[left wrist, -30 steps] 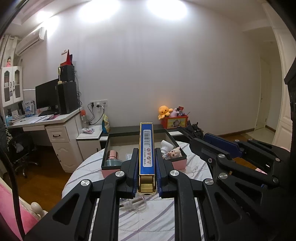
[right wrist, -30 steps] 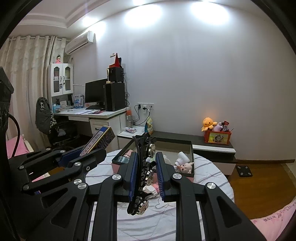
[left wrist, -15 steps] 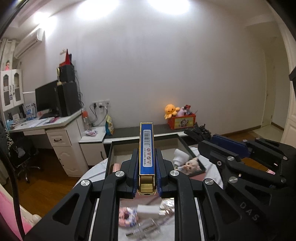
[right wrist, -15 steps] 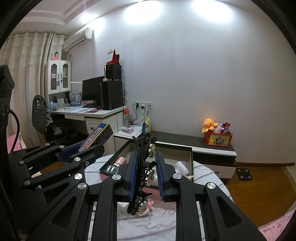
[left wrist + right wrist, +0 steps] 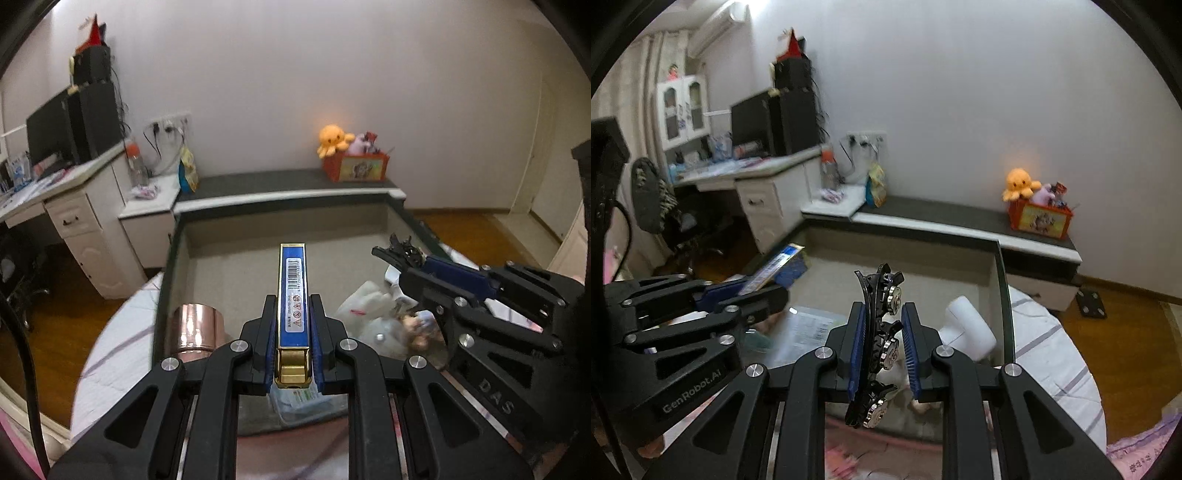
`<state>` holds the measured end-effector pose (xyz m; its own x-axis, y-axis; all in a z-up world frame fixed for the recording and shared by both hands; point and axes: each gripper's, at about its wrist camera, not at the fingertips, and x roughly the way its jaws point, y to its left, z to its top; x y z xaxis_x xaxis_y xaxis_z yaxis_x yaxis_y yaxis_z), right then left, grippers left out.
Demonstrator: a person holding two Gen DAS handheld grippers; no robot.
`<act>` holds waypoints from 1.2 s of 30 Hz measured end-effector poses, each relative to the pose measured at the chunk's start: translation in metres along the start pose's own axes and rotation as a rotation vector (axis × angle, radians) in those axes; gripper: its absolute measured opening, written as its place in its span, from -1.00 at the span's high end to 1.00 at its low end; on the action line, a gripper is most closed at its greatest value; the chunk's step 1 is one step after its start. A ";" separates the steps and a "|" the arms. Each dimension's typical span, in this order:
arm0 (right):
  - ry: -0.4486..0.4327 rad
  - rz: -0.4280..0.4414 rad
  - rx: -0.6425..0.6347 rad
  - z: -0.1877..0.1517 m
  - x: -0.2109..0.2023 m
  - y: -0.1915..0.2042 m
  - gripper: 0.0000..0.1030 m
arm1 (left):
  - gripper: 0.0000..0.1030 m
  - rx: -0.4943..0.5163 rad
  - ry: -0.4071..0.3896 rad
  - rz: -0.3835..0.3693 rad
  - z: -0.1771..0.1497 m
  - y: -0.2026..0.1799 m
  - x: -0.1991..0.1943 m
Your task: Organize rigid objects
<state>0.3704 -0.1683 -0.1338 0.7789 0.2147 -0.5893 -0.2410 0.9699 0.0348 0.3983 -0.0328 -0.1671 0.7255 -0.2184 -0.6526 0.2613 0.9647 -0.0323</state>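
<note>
Your left gripper (image 5: 293, 332) jaws squeeze the blue box (image 5: 293, 291) & right gripper (image 5: 884, 349) jaws squeeze the hair clip (image 5: 881, 332) above the tray (image 5: 168, 266), so dropping too early could hit the copper cup (image 5: 197, 326).

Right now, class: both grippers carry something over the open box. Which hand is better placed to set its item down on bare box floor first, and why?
Left, probably. The left gripper holds the blue and gold box over bare floor of the storage box; the right gripper, clamping the hair clip, hangs over items already inside.
</note>
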 end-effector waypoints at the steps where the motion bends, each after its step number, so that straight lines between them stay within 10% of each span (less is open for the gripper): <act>1: 0.015 -0.006 0.005 -0.001 0.007 -0.003 0.60 | 0.70 -0.006 0.010 -0.008 -0.001 0.001 0.006; 8: 0.051 0.003 0.044 -0.004 0.028 -0.017 0.49 | 0.62 -0.013 0.008 0.038 -0.002 0.002 0.010; 10: 0.026 -0.002 0.047 -0.003 0.017 -0.016 -0.28 | 0.14 -0.017 -0.036 0.061 0.000 0.004 -0.007; 13: -0.025 -0.033 0.037 0.001 -0.006 -0.015 -0.58 | -0.68 -0.058 -0.117 0.115 -0.001 0.010 -0.045; 23: -0.200 -0.054 0.046 0.000 -0.134 0.007 -1.00 | -0.99 -0.058 -0.308 0.157 -0.033 -0.011 -0.175; 36: -0.361 -0.129 -0.020 -0.028 -0.264 0.048 -1.00 | -0.99 -0.041 -0.454 0.170 -0.075 -0.042 -0.296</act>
<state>0.1365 -0.1814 0.0012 0.9564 0.1211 -0.2658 -0.1361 0.9899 -0.0387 0.1249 0.0026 -0.0294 0.9627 -0.0902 -0.2552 0.0961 0.9953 0.0106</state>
